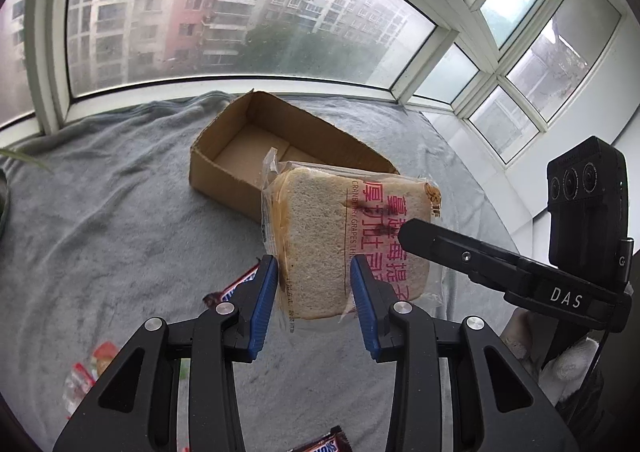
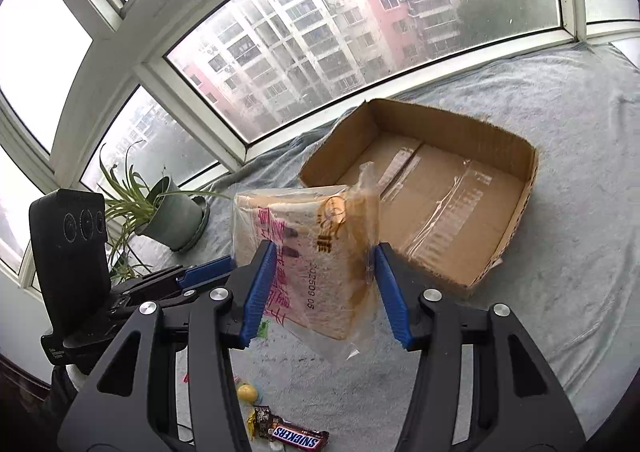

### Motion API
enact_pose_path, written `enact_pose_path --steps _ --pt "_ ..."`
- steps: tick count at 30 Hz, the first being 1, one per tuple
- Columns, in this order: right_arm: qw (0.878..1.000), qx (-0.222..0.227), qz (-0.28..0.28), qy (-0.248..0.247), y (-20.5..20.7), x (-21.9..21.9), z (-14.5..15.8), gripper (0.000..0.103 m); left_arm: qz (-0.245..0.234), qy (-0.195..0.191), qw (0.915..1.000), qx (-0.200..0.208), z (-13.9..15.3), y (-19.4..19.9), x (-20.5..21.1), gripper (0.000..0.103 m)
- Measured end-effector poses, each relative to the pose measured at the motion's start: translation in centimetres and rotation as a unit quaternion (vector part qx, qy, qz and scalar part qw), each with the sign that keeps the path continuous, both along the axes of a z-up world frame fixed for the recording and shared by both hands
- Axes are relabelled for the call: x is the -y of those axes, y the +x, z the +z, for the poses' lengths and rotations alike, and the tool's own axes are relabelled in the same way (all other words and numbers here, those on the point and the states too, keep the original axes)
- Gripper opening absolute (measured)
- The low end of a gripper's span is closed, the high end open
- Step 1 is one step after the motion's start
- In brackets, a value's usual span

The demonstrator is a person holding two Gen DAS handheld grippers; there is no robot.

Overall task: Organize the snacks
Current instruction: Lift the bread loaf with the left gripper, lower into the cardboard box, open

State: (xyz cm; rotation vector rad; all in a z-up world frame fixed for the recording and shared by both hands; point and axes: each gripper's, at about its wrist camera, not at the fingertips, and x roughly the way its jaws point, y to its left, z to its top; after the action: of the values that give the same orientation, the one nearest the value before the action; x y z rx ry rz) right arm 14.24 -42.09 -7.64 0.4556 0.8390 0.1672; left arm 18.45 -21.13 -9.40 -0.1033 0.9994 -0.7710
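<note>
A wrapped sandwich bread pack (image 1: pixel 352 236) with red print hangs in the air in front of the open cardboard box (image 1: pixel 224 168). My left gripper (image 1: pixel 314 292) is shut on its near edge. My right gripper (image 2: pixel 324 284) is shut on the same bread pack (image 2: pixel 316 252), and shows as a black finger (image 1: pixel 460 252) at the right in the left wrist view. The box (image 2: pixel 500 220) is empty inside. Snickers bars (image 2: pixel 298 438) (image 1: pixel 236 286) lie on the grey blanket below.
The grey blanket (image 1: pixel 100 232) covers the surface under the windows. A potted plant (image 2: pixel 168 212) stands at the left. Small red-wrapped snacks (image 1: pixel 90 372) and a yellow candy (image 2: pixel 246 392) lie near the front edge.
</note>
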Motion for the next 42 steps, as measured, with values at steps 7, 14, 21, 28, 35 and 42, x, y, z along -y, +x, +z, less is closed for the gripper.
enact_pose_path --steps 7,14,21,28,35,42 --pt "1.0 -0.006 -0.028 -0.013 2.3 3.1 -0.5 0.054 -0.015 0.003 0.9999 0.002 0.1 2.3 3.5 0.035" --pt "0.998 -0.022 -0.048 -0.021 4.4 5.6 -2.0 0.054 -0.029 0.013 0.9995 0.0 -0.5 4.2 6.6 0.035" --pt "0.998 -0.038 -0.051 -0.022 5.8 6.9 -3.5 0.054 -0.034 0.021 0.9992 -0.004 -1.4 5.6 8.3 0.035" --pt "0.996 -0.051 -0.064 -0.04 6.5 7.1 -4.9 0.054 -0.035 0.029 0.9989 -0.01 -2.1 6.4 8.6 0.035" --pt "0.994 -0.053 -0.074 -0.057 6.2 7.0 -4.9 0.055 -0.022 0.039 0.9989 -0.012 -2.6 7.2 7.4 0.035" --pt "0.995 -0.044 -0.06 -0.068 5.7 5.7 -3.9 0.055 -0.016 0.035 0.9992 -0.012 -1.9 7.3 6.1 0.035"
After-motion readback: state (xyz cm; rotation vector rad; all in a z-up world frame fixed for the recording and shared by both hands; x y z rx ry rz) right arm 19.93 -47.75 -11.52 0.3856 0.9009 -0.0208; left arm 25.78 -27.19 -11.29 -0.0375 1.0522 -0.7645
